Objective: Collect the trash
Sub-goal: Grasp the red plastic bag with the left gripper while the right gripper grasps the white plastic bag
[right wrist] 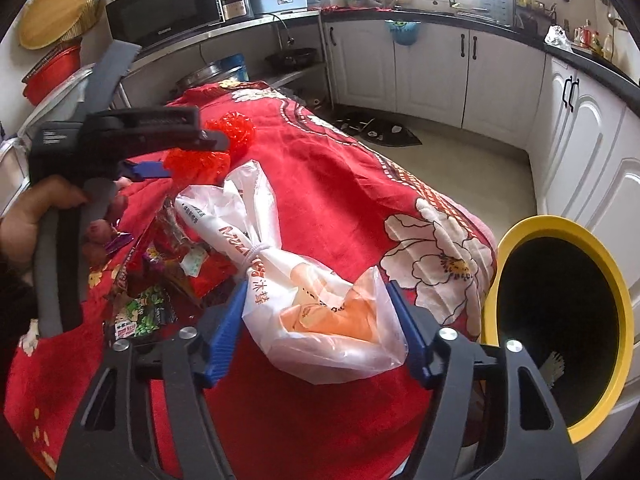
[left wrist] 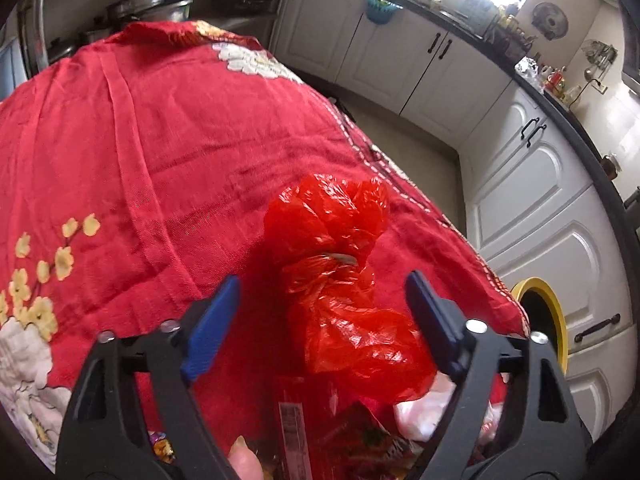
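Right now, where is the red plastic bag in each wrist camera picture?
Left wrist view: the red plastic bag lies low in the middle, between the left gripper fingers, on the red tablecloth.
Right wrist view: the bag is upper left, at the left gripper's tips.
Shared landmark: the yellow-rimmed bin, at right in both.

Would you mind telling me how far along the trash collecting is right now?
Done: little that shows; the yellow bin beside the table looks nearly empty. In hand: the left gripper straddles the red plastic bag and the right gripper brackets the white plastic bag, neither lifted off the red tablecloth. Left: both bags plus the loose snack wrappers.
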Tool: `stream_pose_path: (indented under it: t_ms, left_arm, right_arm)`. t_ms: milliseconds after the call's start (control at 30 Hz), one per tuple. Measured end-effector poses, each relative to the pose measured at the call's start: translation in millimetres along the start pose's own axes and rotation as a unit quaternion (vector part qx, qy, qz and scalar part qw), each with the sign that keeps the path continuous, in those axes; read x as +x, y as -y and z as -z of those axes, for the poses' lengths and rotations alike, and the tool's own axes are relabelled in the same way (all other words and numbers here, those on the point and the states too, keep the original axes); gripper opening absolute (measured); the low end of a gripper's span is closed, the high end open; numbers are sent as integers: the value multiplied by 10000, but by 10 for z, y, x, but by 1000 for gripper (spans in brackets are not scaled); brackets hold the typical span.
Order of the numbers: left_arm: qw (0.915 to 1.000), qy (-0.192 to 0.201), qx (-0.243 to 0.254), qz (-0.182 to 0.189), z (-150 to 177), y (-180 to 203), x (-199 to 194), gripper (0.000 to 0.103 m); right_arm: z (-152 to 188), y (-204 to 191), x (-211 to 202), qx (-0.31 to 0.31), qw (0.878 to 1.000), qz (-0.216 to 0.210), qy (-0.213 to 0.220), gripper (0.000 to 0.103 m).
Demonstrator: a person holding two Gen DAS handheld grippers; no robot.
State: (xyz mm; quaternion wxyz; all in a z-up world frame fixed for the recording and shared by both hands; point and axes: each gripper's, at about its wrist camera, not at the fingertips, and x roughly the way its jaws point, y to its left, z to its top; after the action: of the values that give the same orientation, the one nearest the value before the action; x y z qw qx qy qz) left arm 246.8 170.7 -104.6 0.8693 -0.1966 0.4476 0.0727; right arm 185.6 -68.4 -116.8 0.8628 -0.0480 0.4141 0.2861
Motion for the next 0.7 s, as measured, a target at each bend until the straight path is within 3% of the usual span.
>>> stream_pose_path:
  t_ms: [167,367,700]
  left_arm:
    - [9999,-134,8,-23,17,-14,77,36]
    - [10000,19,25,26,36,-53,-19,28]
    - [9976,660,172,97,50,-34,-520,27]
  right_arm:
    - [5,-25,-47,-35,10000,-28,43,60]
    - [31,-31,-146,-16,9998,0,178,58]
    - [-46,-22,-347,-16,9988,75,477,58]
